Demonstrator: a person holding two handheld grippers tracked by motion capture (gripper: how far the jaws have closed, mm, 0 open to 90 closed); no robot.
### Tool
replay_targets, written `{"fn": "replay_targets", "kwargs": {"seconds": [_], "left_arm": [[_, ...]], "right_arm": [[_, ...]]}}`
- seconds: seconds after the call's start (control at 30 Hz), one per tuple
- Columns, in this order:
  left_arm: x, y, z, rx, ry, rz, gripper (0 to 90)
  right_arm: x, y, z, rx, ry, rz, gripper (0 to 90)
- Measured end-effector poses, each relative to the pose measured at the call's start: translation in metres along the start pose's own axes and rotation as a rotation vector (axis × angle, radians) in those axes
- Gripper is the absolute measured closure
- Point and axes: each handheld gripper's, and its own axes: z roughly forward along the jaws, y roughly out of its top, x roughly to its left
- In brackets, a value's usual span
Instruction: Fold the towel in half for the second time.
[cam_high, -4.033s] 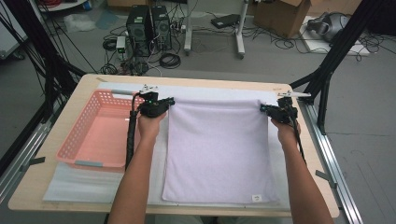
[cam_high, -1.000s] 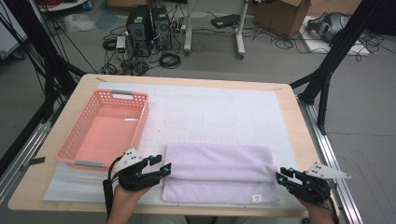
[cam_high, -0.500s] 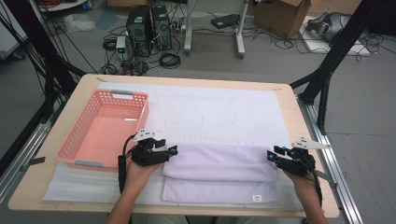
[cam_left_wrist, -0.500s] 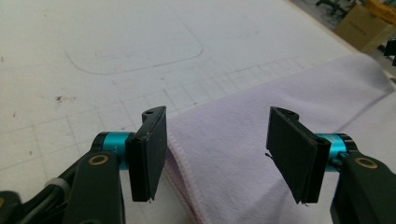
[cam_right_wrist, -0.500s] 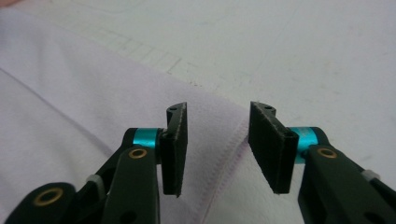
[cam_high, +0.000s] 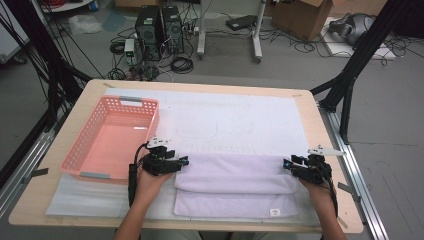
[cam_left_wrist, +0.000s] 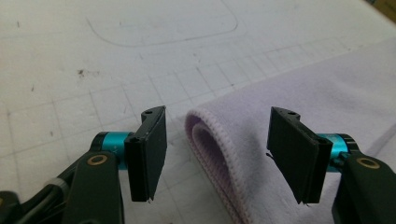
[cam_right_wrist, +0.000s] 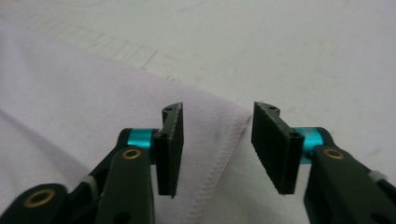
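Beside the pink basket (cam_high: 112, 140), a lilac towel (cam_high: 235, 175) lies folded on the table's white mat (cam_high: 240, 120). Left gripper (cam_high: 176, 162) and right gripper (cam_high: 289, 163) have just been opening, jaws released at the fold's ends. Soft and limp, it likely handles best pinched at corners.

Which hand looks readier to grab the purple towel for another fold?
Probably the left: the left tool already straddles the towel's rolled fold end. The right tool hangs open over a flat hemmed edge.

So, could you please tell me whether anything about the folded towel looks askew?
Slightly: the towel's folded-over layer stops short of the near edge, leaving a strip of the lower layer showing. Otherwise nothing stands out; the basket sits squarely beside it.
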Motion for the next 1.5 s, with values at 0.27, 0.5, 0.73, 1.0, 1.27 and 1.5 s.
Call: {"fn": "replay_targets", "kwargs": {"seconds": [0.27, 0.5, 0.73, 1.0, 1.27, 1.5], "left_arm": [[-0.001, -0.005, 0.005, 0.015, -0.010, 0.034, 48.1], [-0.006, 0.000, 0.007, 0.022, -0.025, 0.038, 81.3], [0.000, 0.024, 0.012, -0.061, 0.011, 0.000, 81.8], [0.013, 0.052, 0.025, -0.107, 0.024, -0.029, 81.7], [0.020, 0.051, 0.035, -0.078, 0.042, -0.050, 81.4], [0.017, 0.053, 0.024, -0.096, 0.018, -0.069, 54.3]], "right_arm": [[0.008, -0.008, 0.006, 0.067, 0.019, -0.011, 61.7], [0.005, -0.008, 0.007, 0.056, 0.077, 0.035, 79.1], [-0.001, 0.012, 0.010, -0.026, 0.018, 0.041, 79.6], [-0.015, 0.039, 0.027, -0.044, -0.006, 0.063, 79.4], [-0.021, 0.051, 0.042, -0.027, -0.025, 0.061, 79.1], [-0.024, 0.051, 0.036, -0.054, -0.035, 0.103, 61.7]]}}
